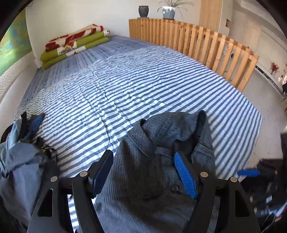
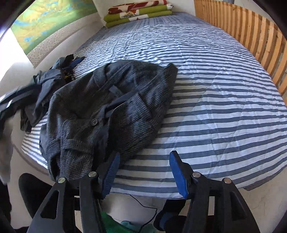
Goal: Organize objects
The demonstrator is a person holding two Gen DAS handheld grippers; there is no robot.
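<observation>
- The dark grey ribbed shirt point(image 2: 107, 111) lies crumpled in a heap on the striped bed point(image 2: 224, 107), near the bed's front edge and towards its left side in the right wrist view; its collar point(image 1: 141, 136) is rucked up and one button point(image 2: 93, 122) shows on the front
- We judge it soft and floppy, fairly light, with a coarse weave that our pads should bite well; it will sag and drag wherever we do not hold it
- The left gripper point(image 1: 143, 174) hangs over the shirt with its fingers point(image 1: 185, 176) apart, cloth below them but not pinched
- The right gripper point(image 2: 143, 173) stands just beside the shirt's near edge, fingers apart over bare bedding, holding nothing
- We would take hold at two spread points, say the shoulder seams on either side of the collar, so the body hangs flat; a single pinch in the middle would only bunch it
- A second pile of blue clothing point(image 2: 44, 84) touches the shirt at its left, so we should lift clear to avoid snagging it
- Folded blankets point(image 2: 138, 12) sit well apart at the bed's far end
</observation>
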